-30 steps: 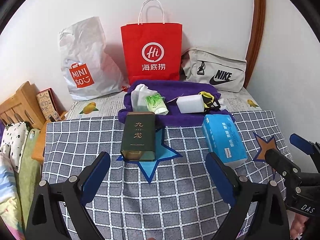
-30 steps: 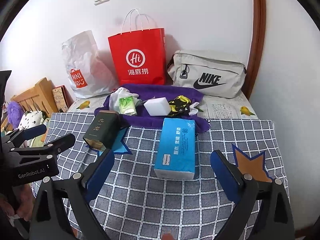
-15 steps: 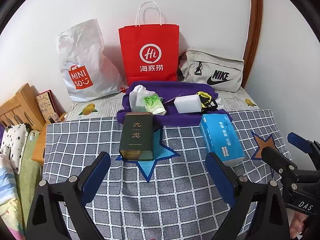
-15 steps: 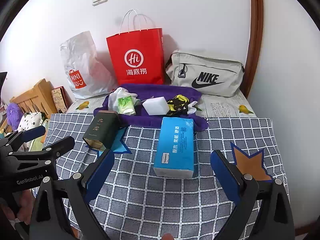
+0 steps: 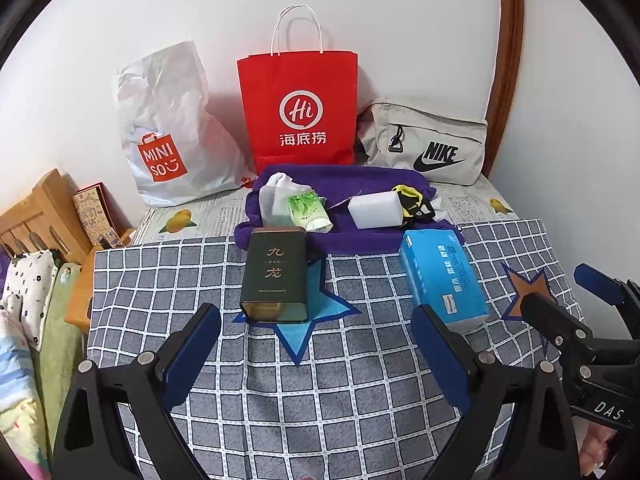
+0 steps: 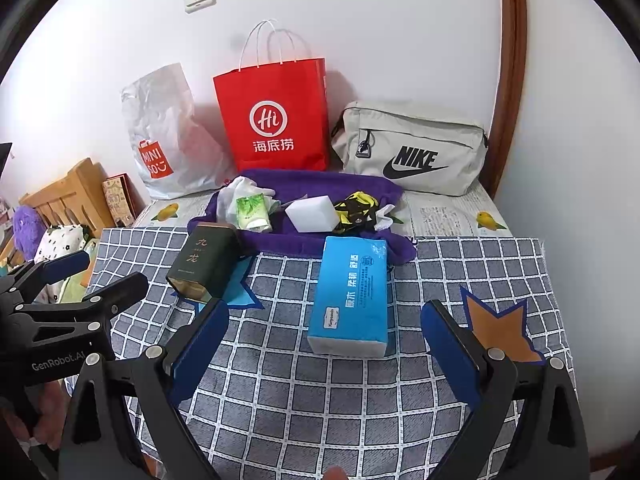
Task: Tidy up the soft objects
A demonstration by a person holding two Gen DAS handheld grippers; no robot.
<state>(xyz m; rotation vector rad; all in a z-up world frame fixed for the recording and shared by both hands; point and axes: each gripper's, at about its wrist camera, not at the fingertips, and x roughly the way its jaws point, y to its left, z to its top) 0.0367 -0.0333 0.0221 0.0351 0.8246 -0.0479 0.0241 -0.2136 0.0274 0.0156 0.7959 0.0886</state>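
A purple towel (image 5: 360, 184) (image 6: 320, 184) lies at the back of the checked cloth, holding a white sock (image 5: 276, 192), a green tissue pack (image 5: 308, 214) (image 6: 252, 212), a white sponge block (image 5: 374, 210) (image 6: 310, 214) and a yellow-black fabric item (image 5: 412, 200) (image 6: 356, 208). In front lie a blue tissue pack (image 5: 444, 278) (image 6: 352, 292) and a dark green tin (image 5: 276, 274) (image 6: 202, 262). My left gripper (image 5: 316, 360) is open, empty, short of the tin. My right gripper (image 6: 324, 360) is open, empty, just before the blue tissue pack.
Against the wall stand a white Miniso bag (image 5: 168, 128), a red paper bag (image 5: 300, 108) and a grey Nike pouch (image 5: 424, 140). A wooden rack (image 5: 36, 216) and bedding (image 5: 20, 320) lie left. A blue star (image 5: 308, 312) and an orange star (image 6: 500, 332) mark the cloth.
Both views have shifted slightly, the objects sitting a little lower and left in the left wrist view. Both grippers stay open and nothing on the table has moved.
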